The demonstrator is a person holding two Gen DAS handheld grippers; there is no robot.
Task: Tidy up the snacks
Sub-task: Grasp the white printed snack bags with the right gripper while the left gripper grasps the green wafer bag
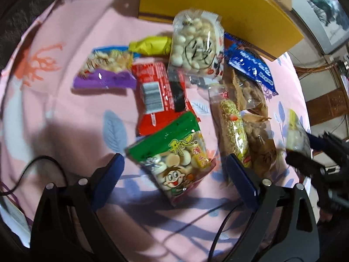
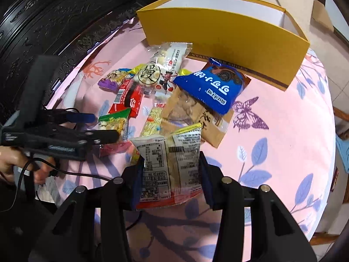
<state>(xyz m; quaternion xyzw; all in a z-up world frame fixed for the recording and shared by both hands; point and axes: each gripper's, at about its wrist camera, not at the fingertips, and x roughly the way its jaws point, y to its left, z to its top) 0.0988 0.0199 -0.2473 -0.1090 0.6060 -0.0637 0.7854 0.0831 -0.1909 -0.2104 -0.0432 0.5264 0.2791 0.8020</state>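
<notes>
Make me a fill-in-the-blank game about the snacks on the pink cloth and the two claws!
1. The right claw is shut on a snack packet printed with black ____.
2. The big open box behind the snack pile is ____ in colour.
3. The left claw is ____, with the green-topped cookie bag lying between its fingers.
4. The blue packet lies partly on top of a ____ paper bag.

Missing words: text; yellow; open; brown
</notes>
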